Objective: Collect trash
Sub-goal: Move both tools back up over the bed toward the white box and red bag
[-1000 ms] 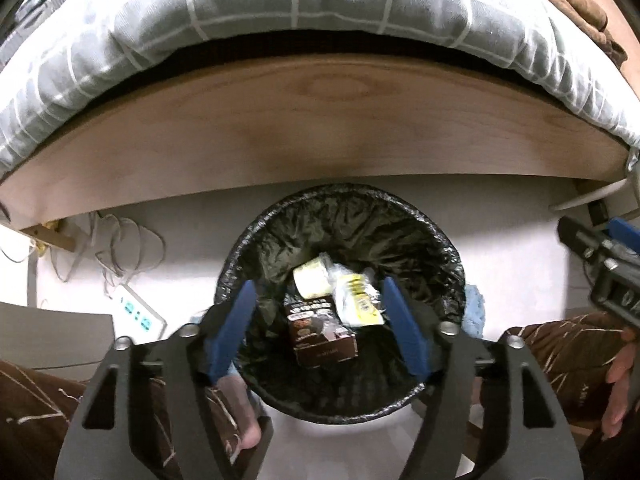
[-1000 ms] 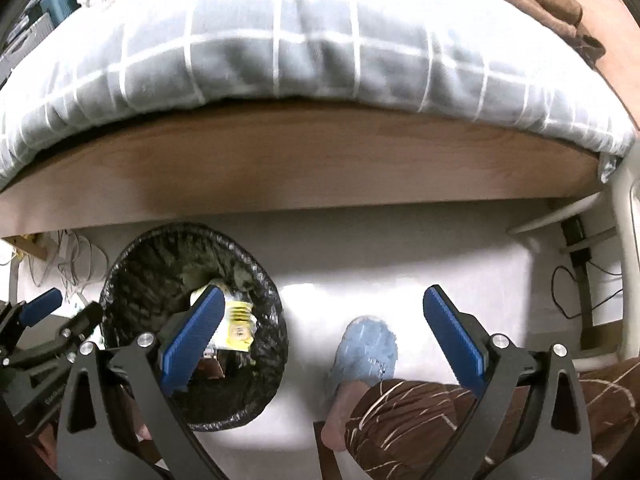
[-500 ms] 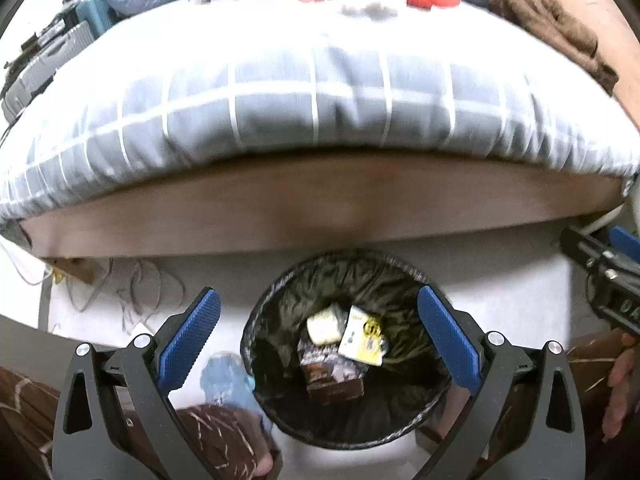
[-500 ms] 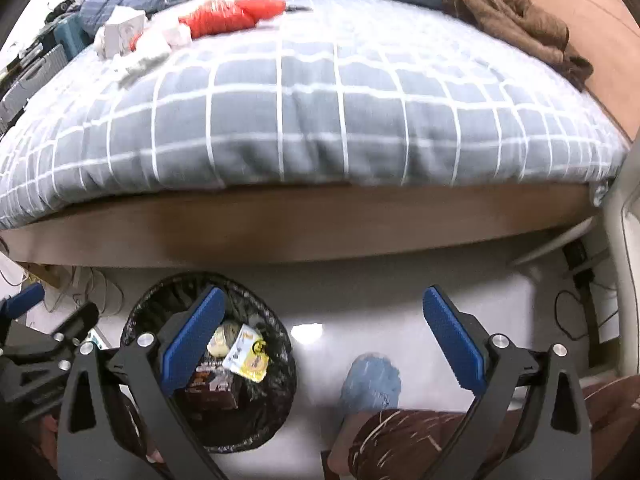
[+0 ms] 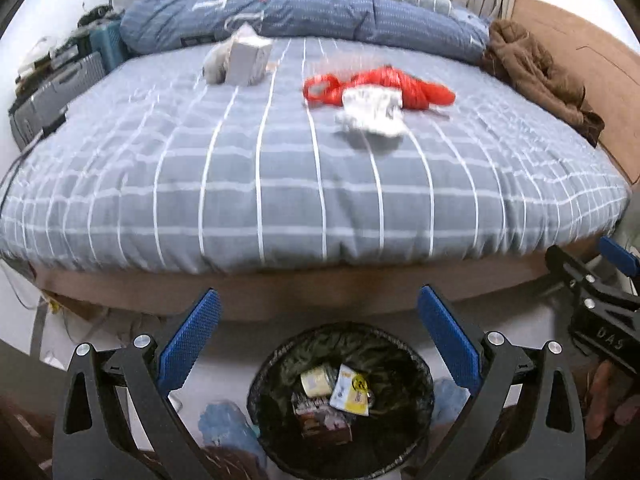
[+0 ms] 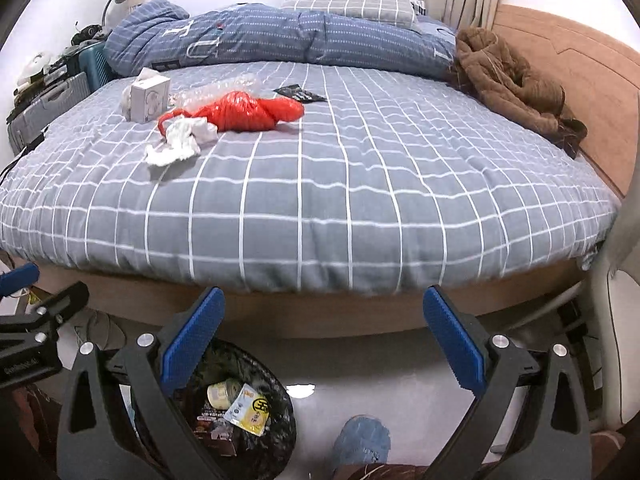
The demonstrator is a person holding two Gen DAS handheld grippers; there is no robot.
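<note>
Left claw (image 5: 318,344) opened wide; both claws lifted.

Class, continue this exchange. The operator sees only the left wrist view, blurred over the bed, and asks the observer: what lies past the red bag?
Observer: A black packet, flat on the bed just beyond the red bag.
Operator: Anything between bag and box?
Observer: Crumpled clear plastic, beside the box.
Operator: Is the right gripper free?
Observer: Yes. The right gripper is open with nothing between its jaws.
</note>
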